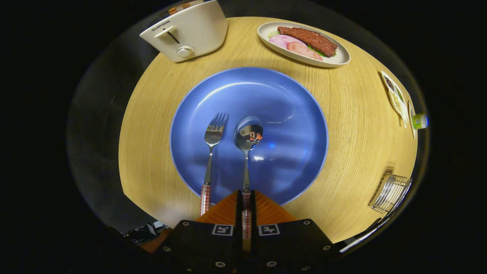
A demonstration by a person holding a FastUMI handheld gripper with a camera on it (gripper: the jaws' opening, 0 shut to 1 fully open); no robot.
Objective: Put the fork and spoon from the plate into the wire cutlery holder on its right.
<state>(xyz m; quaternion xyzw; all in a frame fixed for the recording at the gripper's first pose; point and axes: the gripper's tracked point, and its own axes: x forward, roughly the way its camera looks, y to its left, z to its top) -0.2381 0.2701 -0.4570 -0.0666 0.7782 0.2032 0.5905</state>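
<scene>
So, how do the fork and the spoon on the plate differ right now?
The fork lies free on the blue plate; the spoon's handle sits between the fingers of the hand-held gripper, which is shut on it. The fork ends in tines, the spoon in a round bowl. Both have red-checked handles.

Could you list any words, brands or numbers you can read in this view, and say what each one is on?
"SUPOR": on the white toaster, beside its lever.
Square black-and-white markers on the gripper, shut on the spoon handle: patterns, not text.
Small green packet near the table edge: print too small to read.
</scene>
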